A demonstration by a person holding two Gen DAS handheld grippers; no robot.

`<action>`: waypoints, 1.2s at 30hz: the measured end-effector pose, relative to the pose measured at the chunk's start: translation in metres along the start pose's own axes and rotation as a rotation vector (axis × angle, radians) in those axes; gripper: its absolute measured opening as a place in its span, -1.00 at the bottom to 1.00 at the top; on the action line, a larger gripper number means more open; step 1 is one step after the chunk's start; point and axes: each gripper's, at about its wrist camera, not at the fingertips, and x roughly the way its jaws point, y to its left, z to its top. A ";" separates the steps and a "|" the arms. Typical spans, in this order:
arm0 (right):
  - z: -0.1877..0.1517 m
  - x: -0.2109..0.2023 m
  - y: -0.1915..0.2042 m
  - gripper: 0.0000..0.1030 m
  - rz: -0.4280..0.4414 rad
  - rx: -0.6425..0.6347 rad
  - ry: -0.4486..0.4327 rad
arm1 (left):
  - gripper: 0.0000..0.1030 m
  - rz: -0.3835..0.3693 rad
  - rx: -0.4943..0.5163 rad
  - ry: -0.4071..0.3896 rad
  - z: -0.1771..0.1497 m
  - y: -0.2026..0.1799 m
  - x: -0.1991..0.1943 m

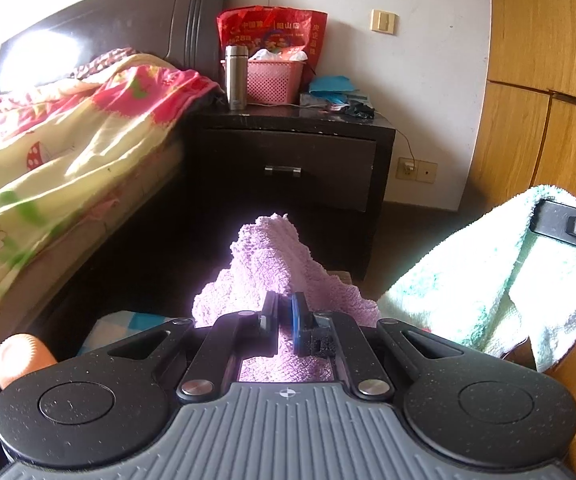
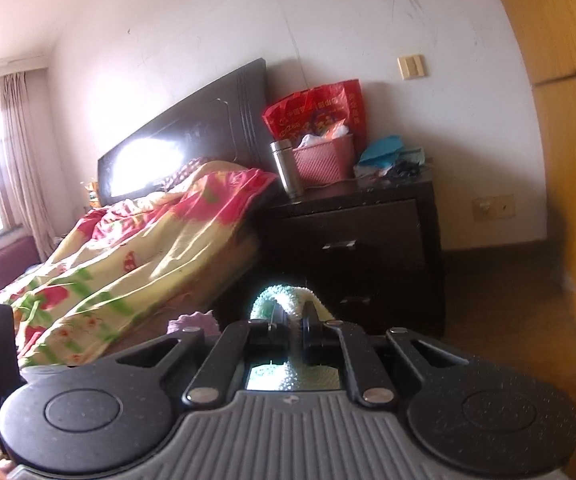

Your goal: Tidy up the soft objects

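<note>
we pinch the purple towel [image 1: 272,264] in the left gripper [image 1: 284,314] and the mint towel [image 1: 487,280] in the right gripper [image 2: 291,322], both hanging in front of the nightstand [image 1: 288,160], mint on its right.

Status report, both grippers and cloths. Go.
Left gripper shut on purple cloth. Right gripper shut on mint towel. Both cloths lifted. Nightstand ahead, not touching.
</note>
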 end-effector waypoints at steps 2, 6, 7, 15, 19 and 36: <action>0.003 0.002 0.000 -1.00 -0.008 -0.003 -0.006 | -0.96 0.002 -0.002 -0.003 0.002 -0.001 0.003; 0.006 0.010 0.000 -1.00 -0.021 -0.021 -0.008 | -0.96 0.025 0.022 -0.003 0.002 -0.006 0.009; 0.006 0.013 0.002 -1.00 -0.022 -0.029 -0.008 | -0.96 0.027 0.023 0.003 0.002 -0.006 0.012; -0.004 0.038 0.001 -1.00 -0.035 -0.054 0.047 | -0.96 0.041 0.022 0.037 0.002 -0.003 0.028; -0.009 0.050 -0.004 -1.00 -0.054 -0.051 0.073 | -0.96 0.042 0.023 0.055 0.000 -0.002 0.037; -0.054 0.112 -0.031 -0.06 -0.160 -0.049 0.305 | 0.26 0.108 0.079 0.143 -0.018 -0.001 0.073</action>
